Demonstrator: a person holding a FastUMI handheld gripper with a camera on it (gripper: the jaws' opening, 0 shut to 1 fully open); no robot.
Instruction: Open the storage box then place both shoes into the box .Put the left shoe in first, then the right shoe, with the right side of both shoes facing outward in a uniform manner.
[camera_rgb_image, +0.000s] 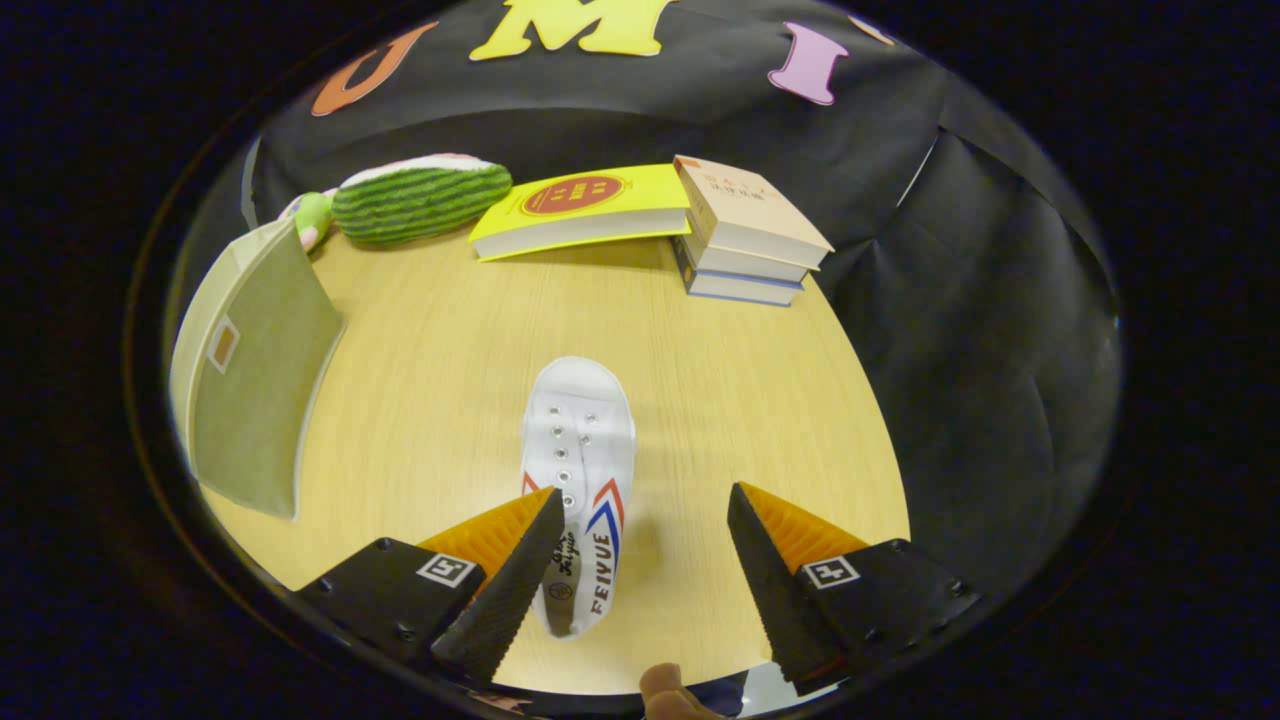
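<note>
We hold our gripper (640, 560) low over the round pale wooden table (420, 380). Its two fingers are spread wide and they hold nothing. Between them lies a white canvas shoe with red and blue stripes on its side (580, 480). The shoe rests on its sole, with its toe pointing away from us toward the books. It sits closer to the left finger (500, 580), which hides a bit of its edge, and we cannot tell if that finger touches it. The right finger (765, 575) is well apart from the shoe. We think the fingers are open like this so they can come down on both sides of the shoe and squeeze it.

The beige fabric storage box with a small brown label (255, 370) stands off to the left of the shoe. We cannot tell from here if it is open.

Far past the shoe, near the black wall, lie a green striped watermelon plush toy (420, 200), a flat yellow book (580, 210) and a stack of tan and blue books (745, 230). They are out of the way, so we think the path from shoe to box is free
</note>
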